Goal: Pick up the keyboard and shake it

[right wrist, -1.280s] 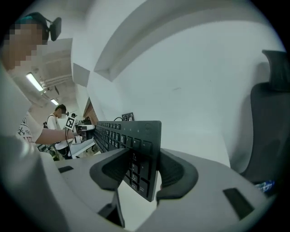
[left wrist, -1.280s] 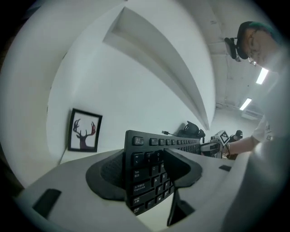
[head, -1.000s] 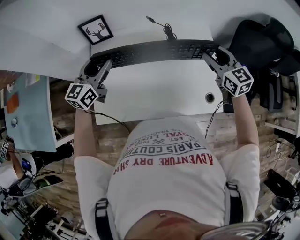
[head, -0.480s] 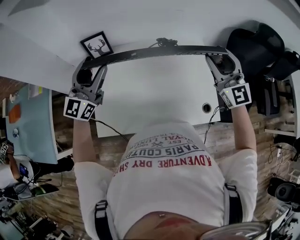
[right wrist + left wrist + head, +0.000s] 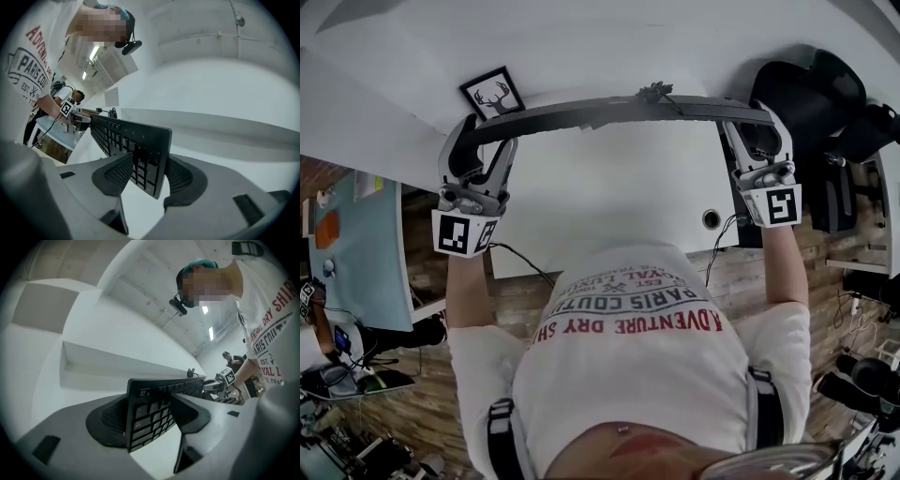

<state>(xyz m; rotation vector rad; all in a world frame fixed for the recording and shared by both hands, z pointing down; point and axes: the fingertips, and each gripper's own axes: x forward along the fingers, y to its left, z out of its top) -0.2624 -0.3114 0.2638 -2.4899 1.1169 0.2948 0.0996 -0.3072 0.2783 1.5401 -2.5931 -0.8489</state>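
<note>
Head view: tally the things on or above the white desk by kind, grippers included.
keyboard: 1
grippers: 2 (left gripper, right gripper, each clamped on one end of the keyboard)
framed deer picture: 1
Total: 4

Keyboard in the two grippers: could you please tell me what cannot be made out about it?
- Head view: the keyboard shows edge-on, so its key side is hidden.
- Head view: the cable is bunched and tiny; its plug cannot be found.
- Both gripper views: lettering on the keys is too small to read, and the pads cover some.
</note>
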